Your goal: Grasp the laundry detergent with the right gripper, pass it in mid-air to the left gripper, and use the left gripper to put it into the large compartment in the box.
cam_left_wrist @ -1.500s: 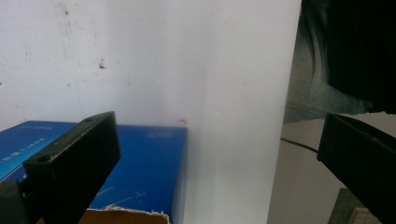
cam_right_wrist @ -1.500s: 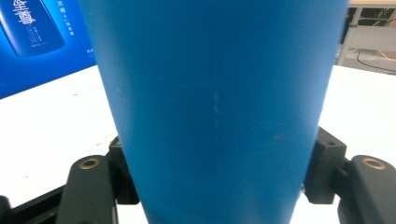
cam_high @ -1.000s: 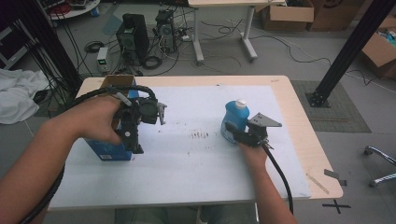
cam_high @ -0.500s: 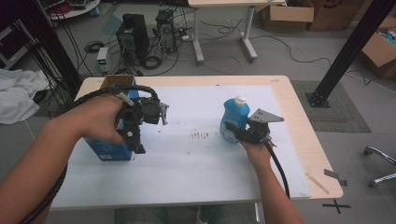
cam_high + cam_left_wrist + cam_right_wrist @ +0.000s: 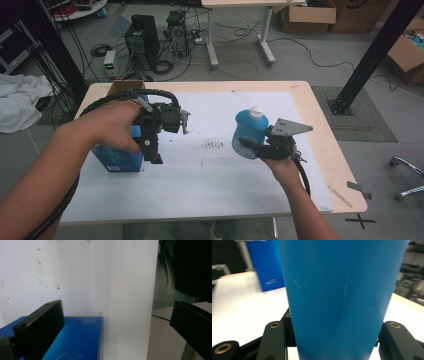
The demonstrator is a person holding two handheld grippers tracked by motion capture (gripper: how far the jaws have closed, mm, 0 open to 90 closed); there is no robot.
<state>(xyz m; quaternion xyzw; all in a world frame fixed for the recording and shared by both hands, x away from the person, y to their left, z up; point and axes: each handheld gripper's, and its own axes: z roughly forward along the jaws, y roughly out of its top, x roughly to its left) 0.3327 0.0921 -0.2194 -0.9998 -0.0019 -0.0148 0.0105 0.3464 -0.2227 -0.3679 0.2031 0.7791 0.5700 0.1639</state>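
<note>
Both grippers black: left gripper [image 5: 152, 152] w/ thick black cable; right gripper [image 5: 248, 146] w/ grey triangular plate, brass-ringed jaw screws. Forearms bare.

Grey floor [image 5: 320, 70], cardboard boxes [image 5: 307, 15], cabled computer towers [image 5: 142, 42] behind.

R gripper [image 5: 248, 146] + bottle [image 5: 249, 132] now higher

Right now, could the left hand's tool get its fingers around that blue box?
Probably yes. The left gripper hangs right over the blue box, jaws wide apart, with one of its fingers already beside the box's top. Nothing lies between them; the blue bottle is off in the right gripper.
</note>
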